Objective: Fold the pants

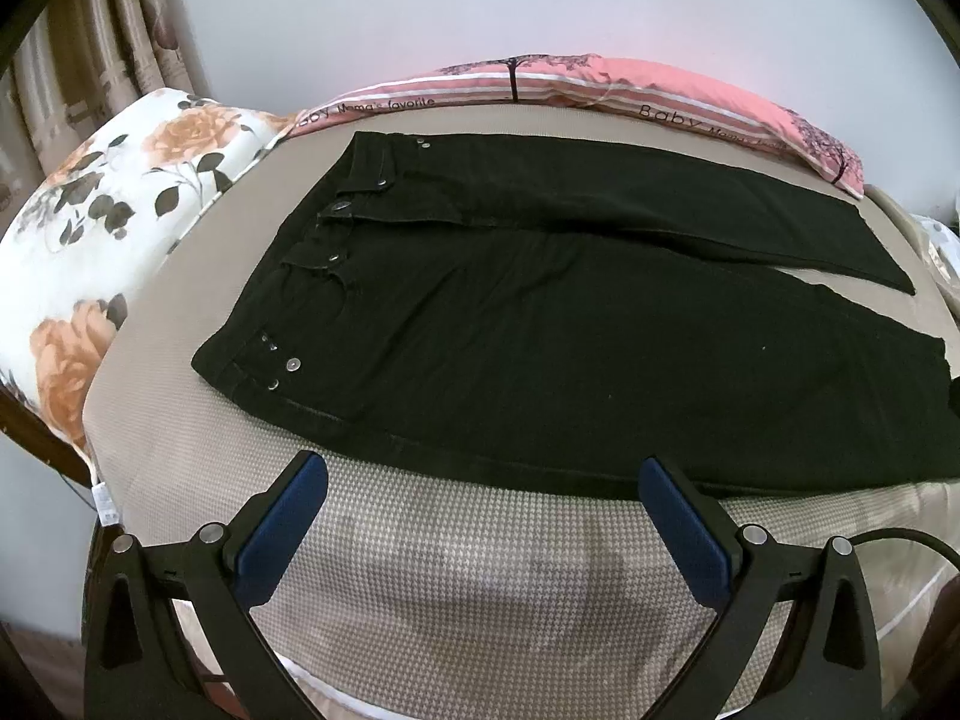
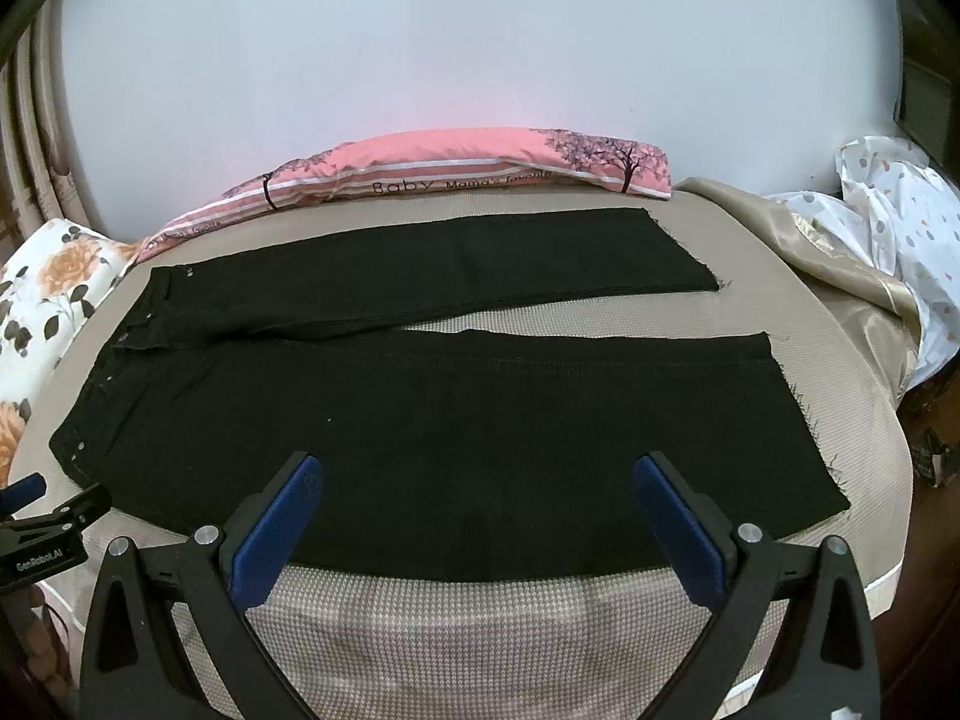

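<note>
Both claws gape wide, holding nothing: left gripper (image 1: pixel 480 474) and right gripper (image 2: pixel 477 468) hover at the near edge of the black denim pants (image 2: pixel 420 420), spread flat. Folding seems unstarted; next, pinch that near edge.

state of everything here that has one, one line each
black pants: unfolded, laid flat on the bed, legs spread apart
waist button: undone, fly gaping
left gripper: jaws open, empty, at the near edge of the pants
right gripper: jaws open, empty, over the near leg
</note>
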### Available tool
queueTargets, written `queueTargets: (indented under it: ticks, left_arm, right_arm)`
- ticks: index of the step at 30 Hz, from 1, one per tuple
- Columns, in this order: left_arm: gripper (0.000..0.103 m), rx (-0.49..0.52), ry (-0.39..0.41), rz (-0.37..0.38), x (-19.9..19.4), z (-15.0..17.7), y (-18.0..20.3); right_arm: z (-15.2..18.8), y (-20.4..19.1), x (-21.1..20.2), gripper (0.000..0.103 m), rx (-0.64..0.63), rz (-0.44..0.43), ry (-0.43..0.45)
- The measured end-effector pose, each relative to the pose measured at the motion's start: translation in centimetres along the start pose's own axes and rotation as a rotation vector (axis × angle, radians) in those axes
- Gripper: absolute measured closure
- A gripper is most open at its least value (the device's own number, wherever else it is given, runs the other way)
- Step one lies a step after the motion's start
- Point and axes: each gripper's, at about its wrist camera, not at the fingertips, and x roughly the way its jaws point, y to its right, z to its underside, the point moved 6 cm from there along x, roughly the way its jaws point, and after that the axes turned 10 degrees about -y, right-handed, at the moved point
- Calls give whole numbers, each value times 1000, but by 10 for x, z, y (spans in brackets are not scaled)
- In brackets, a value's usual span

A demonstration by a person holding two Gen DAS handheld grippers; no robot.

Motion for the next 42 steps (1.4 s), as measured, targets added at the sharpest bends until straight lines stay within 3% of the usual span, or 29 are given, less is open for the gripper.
queueTargets:
  ticks: [42]
  left_arm:
    - [0, -16, -1, 17, 8, -11, -7]
  right_arm:
    - [-9, -2, 12, 0, -16, -9, -21]
